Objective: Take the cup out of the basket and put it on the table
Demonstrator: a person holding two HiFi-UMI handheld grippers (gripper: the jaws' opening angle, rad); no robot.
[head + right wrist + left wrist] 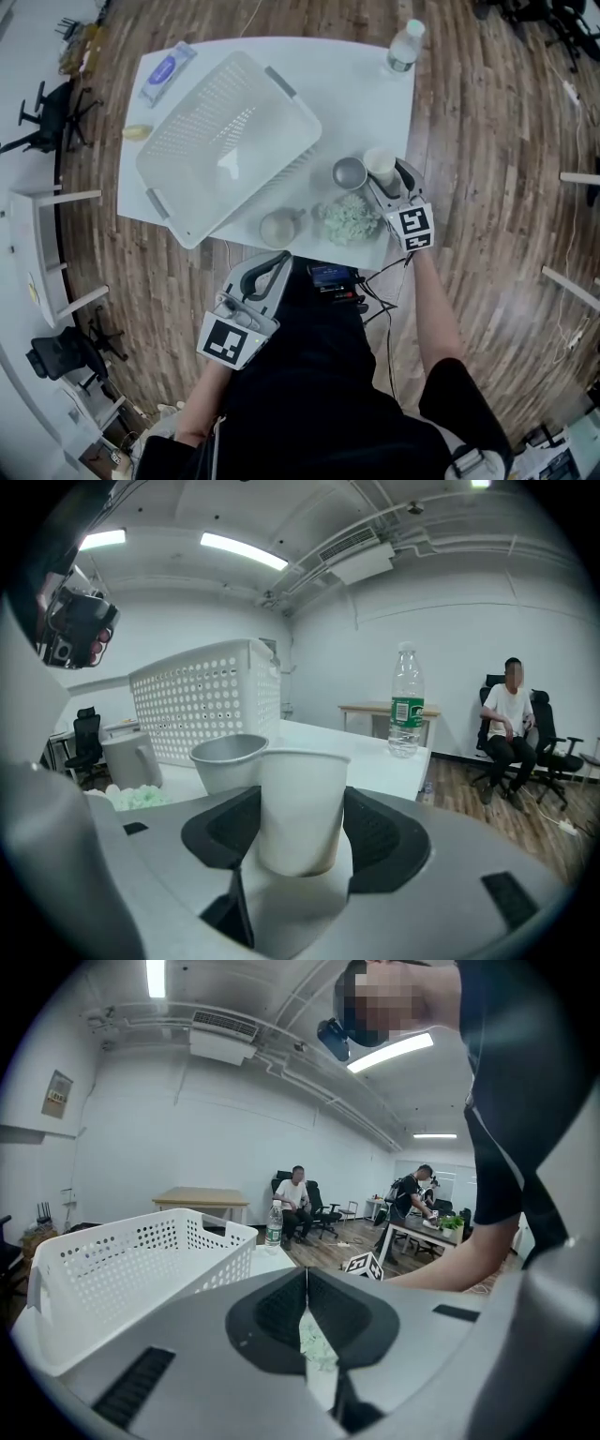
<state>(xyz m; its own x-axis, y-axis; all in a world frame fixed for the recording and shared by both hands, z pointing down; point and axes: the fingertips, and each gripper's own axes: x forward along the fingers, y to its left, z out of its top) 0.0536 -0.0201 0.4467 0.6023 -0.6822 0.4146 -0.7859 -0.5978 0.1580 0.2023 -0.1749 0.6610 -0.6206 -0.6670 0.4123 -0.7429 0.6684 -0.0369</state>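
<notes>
Cup (298, 803) stands upright, clamped between the right tongs (298, 841).

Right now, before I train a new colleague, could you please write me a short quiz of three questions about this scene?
1. True or false: the jaws of the left gripper stand wide apart.
2. Choose one. What is between the jaws of the right gripper?
A. the white paper cup
B. the grey mug
C. the metal cup
3. Short answer: in the head view, which thing stands at the far right corner of the table?

Key:
1. False, they are together.
2. A.
3. The water bottle.
</notes>
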